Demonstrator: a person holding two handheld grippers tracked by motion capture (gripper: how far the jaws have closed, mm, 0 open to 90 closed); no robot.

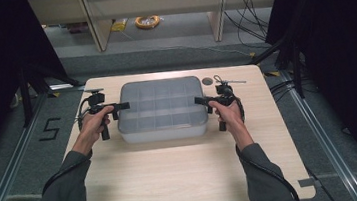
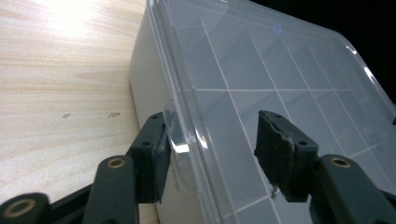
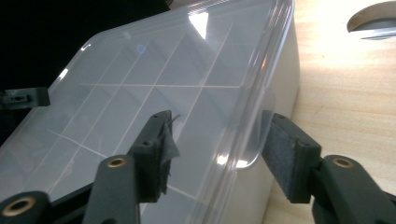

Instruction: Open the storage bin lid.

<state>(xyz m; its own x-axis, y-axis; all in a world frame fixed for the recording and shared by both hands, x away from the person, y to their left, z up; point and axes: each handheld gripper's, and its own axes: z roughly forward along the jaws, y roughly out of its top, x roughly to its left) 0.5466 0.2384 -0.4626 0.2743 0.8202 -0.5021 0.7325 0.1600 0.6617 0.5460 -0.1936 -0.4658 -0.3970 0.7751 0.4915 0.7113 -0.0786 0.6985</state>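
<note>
We have the box (image 1: 162,109) in the middle of the table (image 1: 174,176), lid (image 2: 280,84) on, with one gripper at each short end of it. The left gripper (image 2: 210,140) straddles the clear tab (image 2: 175,137) at the box's left edge: the outer pad (image 2: 156,154) touches or nearly touches the tab, while the inner pad (image 2: 275,149) hangs above the lid, so the jaws are half spread and not yet pinching. The right gripper (image 3: 217,149) mirrors this at the box's right edge, its jaws standing off either side of the latch tab (image 3: 257,135), gripping nothing. To do this well, we judge both jaw pairs should be centred on their tabs, closed evenly until the pads bite, then both ends lifted together so the lid comes up level and the box stays put on the table.
</note>
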